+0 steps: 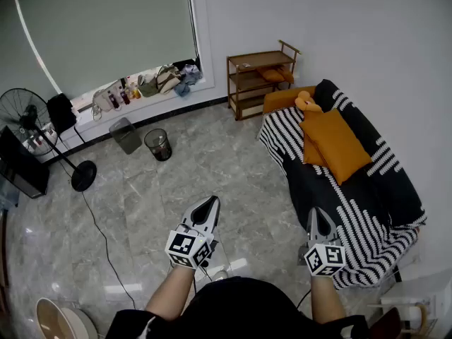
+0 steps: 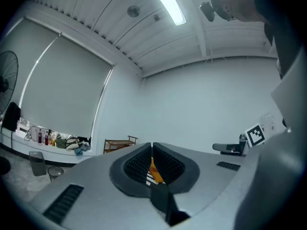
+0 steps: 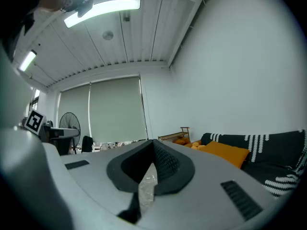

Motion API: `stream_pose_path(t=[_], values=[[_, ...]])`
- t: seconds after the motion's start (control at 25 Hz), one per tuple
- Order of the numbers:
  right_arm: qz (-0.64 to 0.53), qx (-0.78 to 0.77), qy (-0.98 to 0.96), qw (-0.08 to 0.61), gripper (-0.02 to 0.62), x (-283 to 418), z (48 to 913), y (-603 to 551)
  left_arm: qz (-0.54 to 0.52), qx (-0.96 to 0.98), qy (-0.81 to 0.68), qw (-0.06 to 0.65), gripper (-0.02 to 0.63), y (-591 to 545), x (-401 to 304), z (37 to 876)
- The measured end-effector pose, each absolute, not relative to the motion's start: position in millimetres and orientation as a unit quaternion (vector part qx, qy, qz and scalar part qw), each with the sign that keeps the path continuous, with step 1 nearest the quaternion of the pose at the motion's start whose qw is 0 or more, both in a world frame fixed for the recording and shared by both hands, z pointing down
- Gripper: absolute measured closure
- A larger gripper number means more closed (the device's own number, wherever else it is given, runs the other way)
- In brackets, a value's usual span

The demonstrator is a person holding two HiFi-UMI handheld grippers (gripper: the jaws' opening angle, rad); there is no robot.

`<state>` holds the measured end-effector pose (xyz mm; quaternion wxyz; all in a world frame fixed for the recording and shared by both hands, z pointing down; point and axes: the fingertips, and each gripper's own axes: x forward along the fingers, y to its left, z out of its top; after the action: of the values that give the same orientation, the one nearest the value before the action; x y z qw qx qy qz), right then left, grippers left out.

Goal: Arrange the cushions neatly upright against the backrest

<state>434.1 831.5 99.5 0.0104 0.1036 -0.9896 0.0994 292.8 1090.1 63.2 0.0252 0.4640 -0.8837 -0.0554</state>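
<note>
Low in the head view we hold both grippers out level above the grey marble floor (image 1: 212,168). The left gripper (image 1: 210,203) sits at lower centre with its jaws pressed together and nothing between them. In the left gripper view the tips meet, and only a far-off sliver of orange and stripes shows through the slit lower down. The right gripper (image 1: 317,214) is at the lower right, just at the near edge of the sofa (image 1: 374,224). Its jaws are likewise closed on nothing, and the right gripper view shows the ribbed pads touching. The orange cushions (image 1: 339,145) are well apart from both grippers, in the right half of the head view. There are two of them, overlapping and lying slanted across the seat on the black-and-white striped cover (image 1: 279,136), close beside the dark backrest (image 1: 387,162). We cannot tell whether they lean on it. A smaller orange soft thing (image 1: 305,102) lies at the far end of the sofa, near the wooden shelf (image 1: 258,83) against the wall at upper centre. At the left stands a black fan (image 1: 28,115). Two bins (image 1: 158,145) stand below the cluttered window sill (image 1: 152,83) at upper left.
</note>
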Motion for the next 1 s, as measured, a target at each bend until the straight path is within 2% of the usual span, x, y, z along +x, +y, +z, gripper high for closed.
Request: stream_pose_path(t=[0.92, 1.0], values=[[0.101, 0.092, -0.99, -0.02, 0.568, 396, 83, 875, -0.065, 0.493, -0.867, 0.011, 0.577, 1118, 270, 45], [0.105, 0.094, -0.989, -0.035, 0.566, 395, 76, 884, -0.07, 0.494, -0.866, 0.006, 0.554, 1125, 263, 42]])
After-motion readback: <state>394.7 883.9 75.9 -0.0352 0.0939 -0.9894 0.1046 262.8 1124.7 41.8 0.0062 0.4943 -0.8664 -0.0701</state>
